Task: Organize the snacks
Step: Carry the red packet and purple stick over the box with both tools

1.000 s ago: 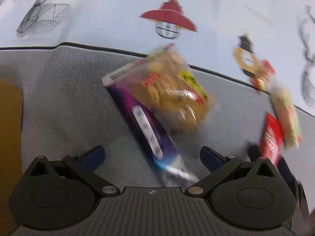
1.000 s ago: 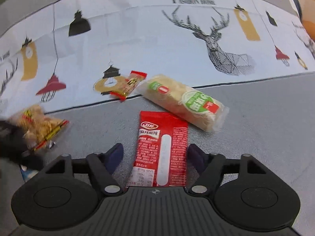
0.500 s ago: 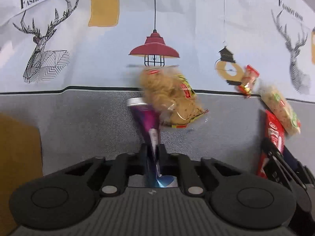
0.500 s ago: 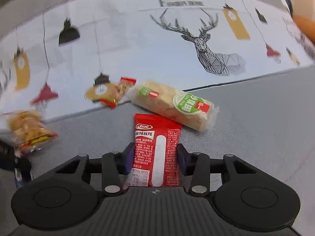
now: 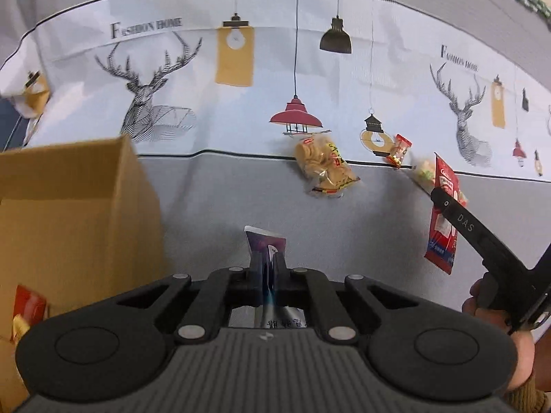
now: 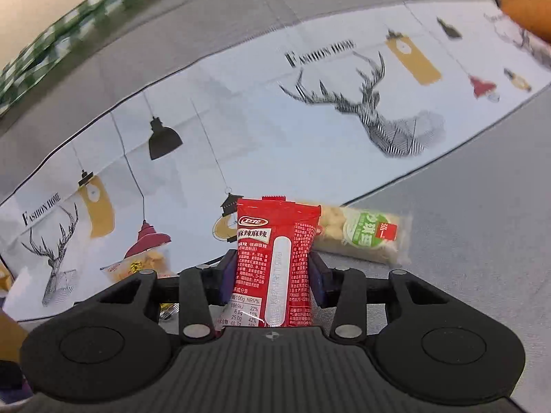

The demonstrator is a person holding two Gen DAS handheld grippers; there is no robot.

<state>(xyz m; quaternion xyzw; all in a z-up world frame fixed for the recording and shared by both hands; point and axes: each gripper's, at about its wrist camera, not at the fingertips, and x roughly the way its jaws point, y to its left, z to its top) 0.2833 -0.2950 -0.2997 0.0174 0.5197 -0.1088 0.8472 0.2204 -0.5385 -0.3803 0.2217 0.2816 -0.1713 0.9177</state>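
Left gripper is clamped tight on the purple pack, held in the air just right of the box. Right gripper grips the red pack, lifted clear of the cloth. Biscuit bag and, blurred, perhaps a rice bar lie on the cloth.

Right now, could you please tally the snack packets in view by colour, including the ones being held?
Purple packet, in the left tool: 1
Red packet, in the right tool: 1
Clear bag of golden biscuits: 1
Pale bar with green label: 1
Small red-ended candy: 1
Red packet in the cardboard box: 1
Total: 6
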